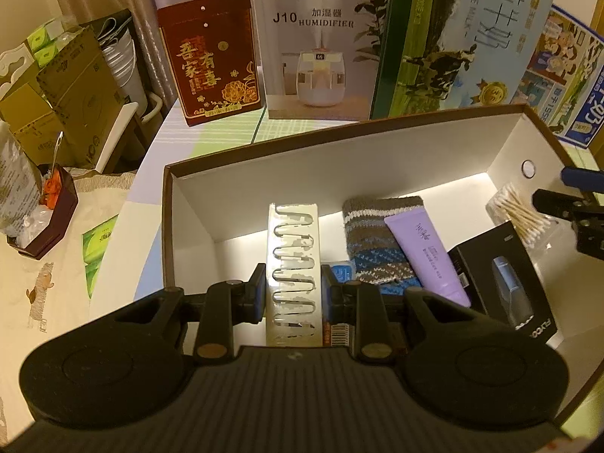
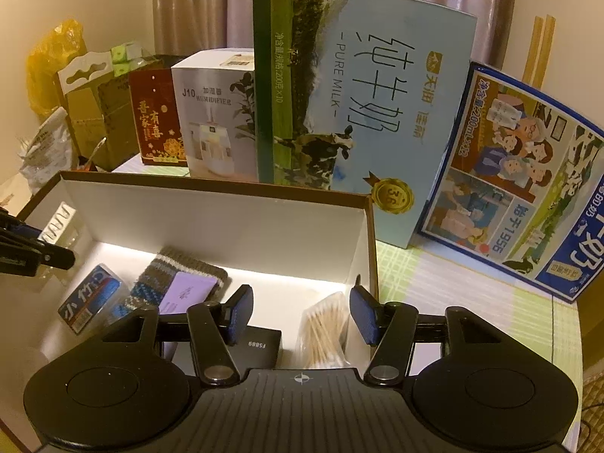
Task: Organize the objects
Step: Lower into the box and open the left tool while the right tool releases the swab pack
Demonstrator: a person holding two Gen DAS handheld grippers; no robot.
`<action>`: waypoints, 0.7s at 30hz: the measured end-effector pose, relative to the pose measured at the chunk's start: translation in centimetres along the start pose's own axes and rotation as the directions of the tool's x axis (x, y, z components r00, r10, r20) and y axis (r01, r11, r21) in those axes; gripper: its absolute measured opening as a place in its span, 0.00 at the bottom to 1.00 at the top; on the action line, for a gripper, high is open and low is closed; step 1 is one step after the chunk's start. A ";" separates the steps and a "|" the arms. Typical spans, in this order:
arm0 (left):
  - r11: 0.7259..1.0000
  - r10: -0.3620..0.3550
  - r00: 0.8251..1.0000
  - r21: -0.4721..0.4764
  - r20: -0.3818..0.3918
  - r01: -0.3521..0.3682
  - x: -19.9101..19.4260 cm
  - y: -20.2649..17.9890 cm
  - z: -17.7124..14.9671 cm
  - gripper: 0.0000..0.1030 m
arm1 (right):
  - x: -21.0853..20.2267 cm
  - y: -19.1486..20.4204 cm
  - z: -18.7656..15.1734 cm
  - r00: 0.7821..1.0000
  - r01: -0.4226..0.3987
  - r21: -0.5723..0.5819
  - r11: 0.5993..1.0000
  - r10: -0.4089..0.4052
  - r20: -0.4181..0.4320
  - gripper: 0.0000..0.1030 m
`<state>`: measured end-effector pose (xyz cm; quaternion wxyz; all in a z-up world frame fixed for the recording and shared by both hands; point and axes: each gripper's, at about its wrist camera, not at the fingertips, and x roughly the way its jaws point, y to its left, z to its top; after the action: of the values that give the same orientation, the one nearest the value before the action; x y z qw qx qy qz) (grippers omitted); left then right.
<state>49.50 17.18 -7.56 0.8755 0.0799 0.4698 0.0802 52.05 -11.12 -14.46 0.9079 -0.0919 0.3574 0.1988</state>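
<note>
Starting at the far left of the left wrist view: a cardboard box [image 1: 56,102] sits upper left, w/ a small dark tray [image 1: 53,211] of odds and ends below it. Next along the desk [image 1: 211,132] back edge stand a red gift box [image 1: 211,60], then a humidifier box [image 1: 321,45], then a milk carton [image 1: 464,37] at upper right.

Center frame is the open storage box [image 1: 339,151], white inside, brown rim. Left claw [image 1: 292,288] is clenched on a clear hook pack [image 1: 292,264], both pads pressed to its sides; the pack stands upright inside the box, near its front wall. To the right of it lie a knit sock [image 1: 377,234], a purple tube [image 1: 426,253] resting on the sock, a black box [image 1: 506,283], and cotton swabs [image 1: 524,215] at the box's right end.

Right wrist view, left to right: a blue-label pack [image 2: 92,298] lies on the box floor lower left, beside the sock and tube. Right claw [image 2: 300,313] is released, pads well apart, nothing between them; it hangs over the box's right end w/ the swabs just beyond its fingers. Far right, a blue milk carton [image 2: 528,173] leans on the desk.
</note>
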 end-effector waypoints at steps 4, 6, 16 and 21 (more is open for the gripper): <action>1.000 0.014 1.000 0.014 -0.008 -0.013 0.8 -0.1 0.1 0.23 | -0.2 0.1 -0.2 1.000 -0.008 0.001 1.000 0.008 -0.002 0.53; 0.999 0.031 0.999 0.026 -0.014 -0.031 1.2 -0.1 0.1 0.25 | -0.3 0.1 -0.3 1.000 -0.011 0.000 1.000 0.011 -0.003 0.53; 0.999 0.041 0.999 0.030 -0.016 -0.040 1.0 0.2 0.0 0.31 | -0.7 0.5 -0.8 0.999 -0.031 0.002 1.000 0.031 -0.016 0.58; 0.999 0.023 1.000 0.025 -0.011 -0.023 0.2 -0.1 -0.4 0.38 | -1.2 0.5 -0.9 0.999 -0.037 0.015 0.999 0.037 -0.021 0.72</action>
<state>49.33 17.19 -7.95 0.8707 0.0959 0.4748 0.0846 50.43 -11.32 -14.31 0.9010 -0.0807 0.3699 0.2119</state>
